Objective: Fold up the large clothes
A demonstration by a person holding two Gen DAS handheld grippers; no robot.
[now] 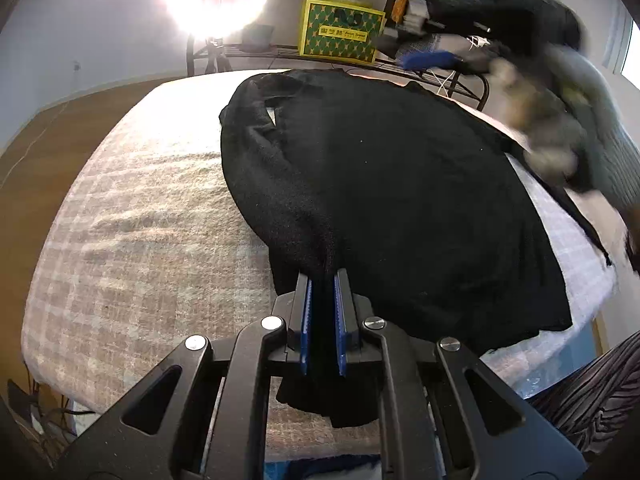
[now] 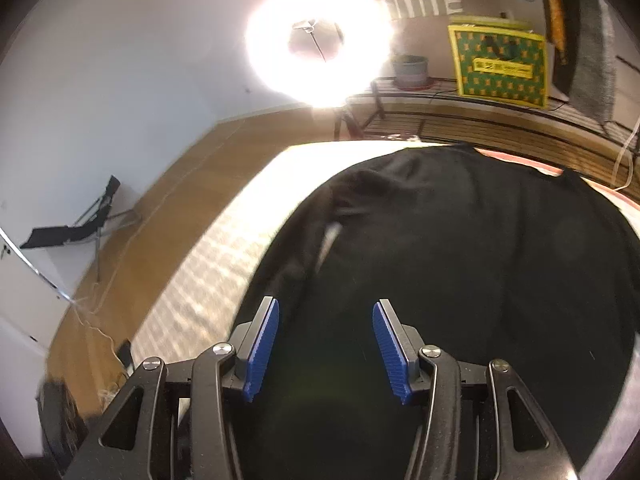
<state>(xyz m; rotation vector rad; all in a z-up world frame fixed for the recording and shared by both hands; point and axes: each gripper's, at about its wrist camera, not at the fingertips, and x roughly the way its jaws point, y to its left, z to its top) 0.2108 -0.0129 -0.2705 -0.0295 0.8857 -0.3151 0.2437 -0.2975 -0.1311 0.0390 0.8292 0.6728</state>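
Black garment (image 1: pixel 400 200) lying ahead of left hand-held gripper (image 1: pixel 322 280), blue pads (image 2: pixel 262 350) showing. Pale grey-beige checked bed cover (image 1: pixel 140 220) spreading left. Yellow-green patterned box (image 1: pixel 340 28) sitting beyond.

Glaring ring light (image 2: pixel 319 42), white wall (image 2: pixel 120 80), wooden floor (image 2: pixel 168 200).

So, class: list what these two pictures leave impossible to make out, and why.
- Left wrist view: the right tool and its hand, motion-blurred.
- Left wrist view: the black garment, near hem hidden behind the left tool.
- Right wrist view: the lamp, lost in glare.
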